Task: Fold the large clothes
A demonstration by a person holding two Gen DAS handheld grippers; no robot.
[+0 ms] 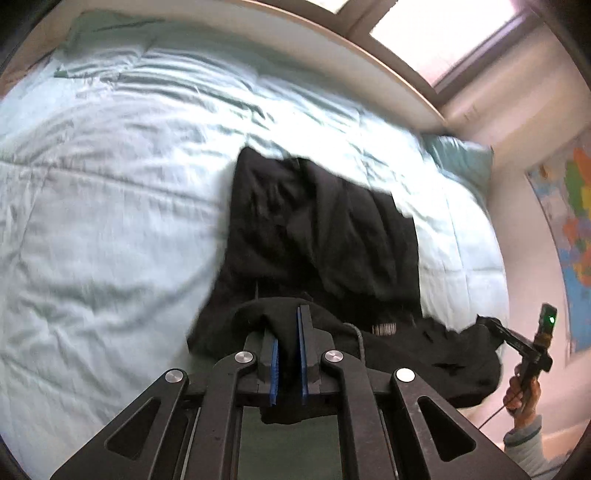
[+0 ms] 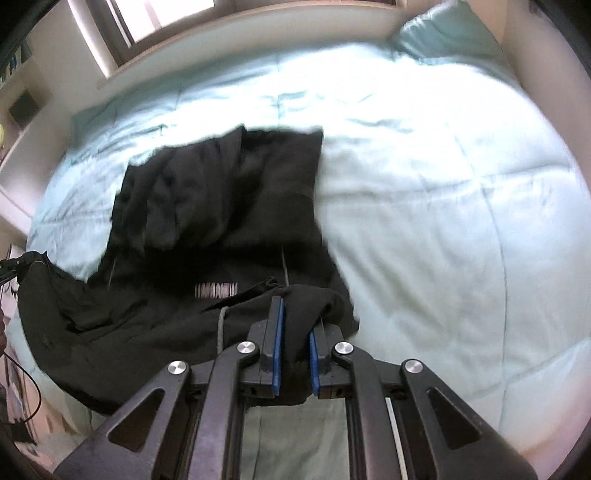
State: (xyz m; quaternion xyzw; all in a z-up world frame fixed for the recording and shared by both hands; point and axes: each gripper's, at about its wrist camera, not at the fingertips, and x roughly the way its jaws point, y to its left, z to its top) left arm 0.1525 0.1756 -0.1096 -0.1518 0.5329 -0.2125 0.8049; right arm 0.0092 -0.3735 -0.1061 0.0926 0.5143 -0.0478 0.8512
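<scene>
A large black hooded garment [image 1: 314, 229] [image 2: 221, 203] lies partly on a pale mint comforter [image 1: 110, 184] [image 2: 443, 203], its near edge lifted off the bed. My left gripper [image 1: 287, 321] is shut on a bunch of the black fabric at one near corner. My right gripper [image 2: 295, 317] is shut on the other near corner. In the left wrist view the right gripper [image 1: 487, 321] shows at the far right, pinching the cloth, with a hand [image 1: 524, 387] on its grip. The left gripper [image 2: 14, 262] peeks in at the right wrist view's left edge. A white label [image 2: 216, 290] and a drawstring [image 2: 221, 325] show near the hood.
A mint pillow [image 1: 461, 158] [image 2: 443, 33] lies at one end of the bed. A white ledge [image 1: 332, 40] runs along the far side under a window [image 1: 443, 29]. A coloured map [image 1: 576, 221] hangs on the wall. A cable [image 2: 33, 387] dangles at the left.
</scene>
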